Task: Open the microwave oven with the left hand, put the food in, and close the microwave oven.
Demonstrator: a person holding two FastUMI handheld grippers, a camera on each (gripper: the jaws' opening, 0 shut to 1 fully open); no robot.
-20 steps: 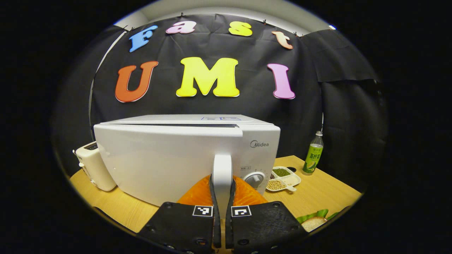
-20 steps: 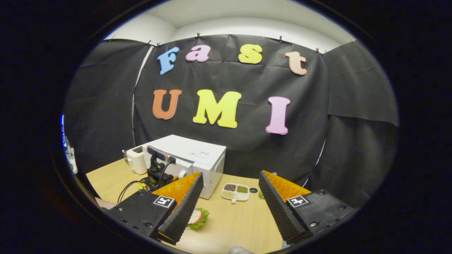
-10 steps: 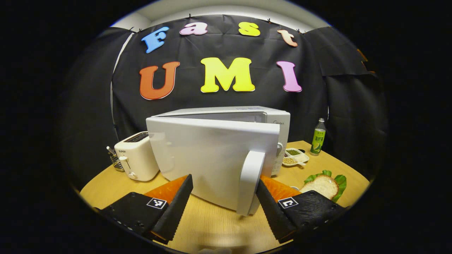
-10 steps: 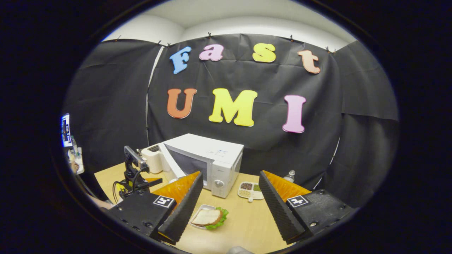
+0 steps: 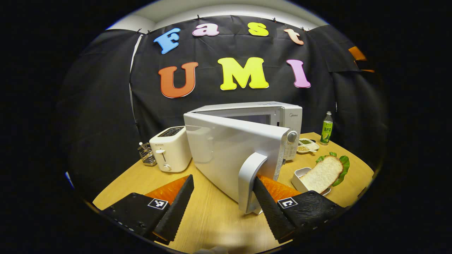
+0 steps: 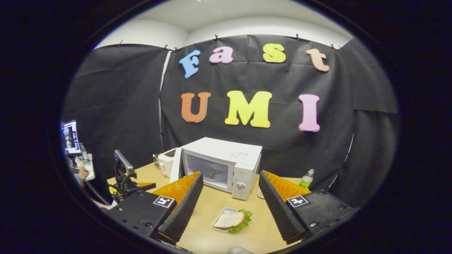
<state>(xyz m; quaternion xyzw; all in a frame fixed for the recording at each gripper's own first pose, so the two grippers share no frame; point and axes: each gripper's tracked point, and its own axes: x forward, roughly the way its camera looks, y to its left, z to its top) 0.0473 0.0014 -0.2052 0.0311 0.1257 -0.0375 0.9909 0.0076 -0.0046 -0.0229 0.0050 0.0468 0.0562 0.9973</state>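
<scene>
Soft, even light falls from overhead, brightest on the white ceiling strip above the microwave [image 6: 222, 164]. Its door [image 5: 229, 155] carries a mild sheen, with faint shadows beneath it. Straight lines bow hard toward the rim; the nearest tabletop [image 5: 219, 225] blurs.

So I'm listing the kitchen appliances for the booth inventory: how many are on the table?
2. The microwave oven, its door swung open, stands mid-table. The toaster sits just left of it in the left gripper view. Anything behind the microwave oven would be hidden.
</scene>
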